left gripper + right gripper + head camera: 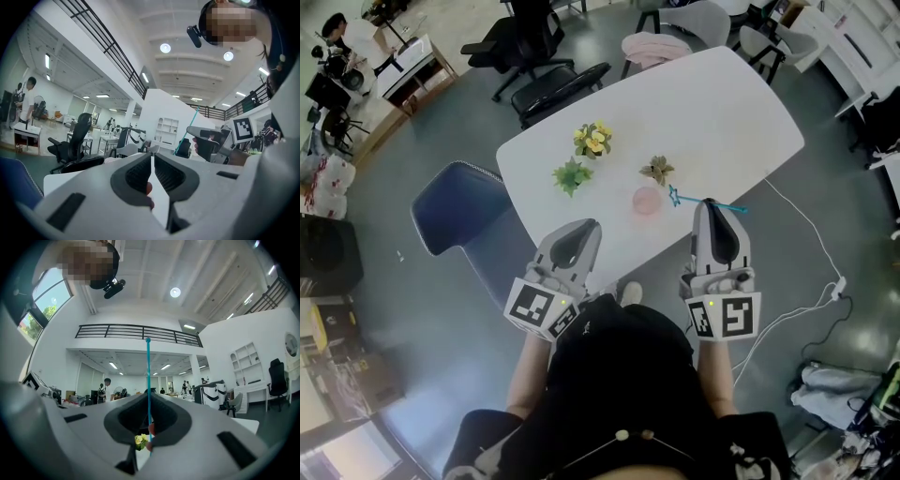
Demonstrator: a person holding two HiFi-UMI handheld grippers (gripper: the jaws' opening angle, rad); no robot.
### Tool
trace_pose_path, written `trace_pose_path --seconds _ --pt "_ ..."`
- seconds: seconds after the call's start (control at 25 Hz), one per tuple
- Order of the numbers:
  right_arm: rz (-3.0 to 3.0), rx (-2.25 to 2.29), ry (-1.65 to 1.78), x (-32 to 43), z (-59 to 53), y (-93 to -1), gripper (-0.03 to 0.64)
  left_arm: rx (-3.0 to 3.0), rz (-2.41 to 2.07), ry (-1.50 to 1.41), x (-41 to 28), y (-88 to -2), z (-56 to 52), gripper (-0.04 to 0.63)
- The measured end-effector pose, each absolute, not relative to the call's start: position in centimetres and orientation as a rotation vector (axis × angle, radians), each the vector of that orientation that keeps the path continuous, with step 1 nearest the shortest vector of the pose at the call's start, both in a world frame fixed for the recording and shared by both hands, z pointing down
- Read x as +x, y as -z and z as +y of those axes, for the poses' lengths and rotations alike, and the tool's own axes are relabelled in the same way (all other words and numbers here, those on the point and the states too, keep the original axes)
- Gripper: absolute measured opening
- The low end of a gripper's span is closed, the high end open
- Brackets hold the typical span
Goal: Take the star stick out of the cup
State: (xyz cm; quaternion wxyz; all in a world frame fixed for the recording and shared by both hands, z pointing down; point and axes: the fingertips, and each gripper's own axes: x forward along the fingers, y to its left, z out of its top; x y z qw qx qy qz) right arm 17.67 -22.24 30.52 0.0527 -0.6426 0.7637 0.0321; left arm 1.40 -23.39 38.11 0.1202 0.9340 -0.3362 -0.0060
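Note:
A pink cup [647, 200] stands on the white table [731, 112] near its front edge. The teal star stick [727, 206] is out of the cup and lies roughly level above the table, its star end [673, 195] just right of the cup's rim. My right gripper [711, 202] is shut on the stick's middle. In the right gripper view the stick [148, 376] rises straight up between the pressed jaws of that gripper [149, 401]. My left gripper [586, 225] hovers left of the cup, shut and empty [153, 164]. The left gripper view also shows the right gripper [206, 136] with the stick [186, 134].
Three small potted plants stand behind the cup: yellow flowers [593, 139], a green one [572, 175], a brownish one [656, 170]. A blue chair [459, 211] is at the table's left, black chairs [558, 89] at the far side. A cable [806, 300] runs across the floor at right.

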Motion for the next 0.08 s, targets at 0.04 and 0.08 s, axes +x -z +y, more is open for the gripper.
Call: trace_pose_path --seconds 0.04,0.08 --pt "2.322 -1.953 -0.096 17.7 -22.19 -30.54 0.02 2.73 -0.984 0.016 1.38 -38.2 -23.32 0.023" --pt "2.322 -1.952 -0.094 17.73 -22.12 -30.56 0.02 2.73 -0.985 0.015 1.37 -38.28 -23.25 0.023"
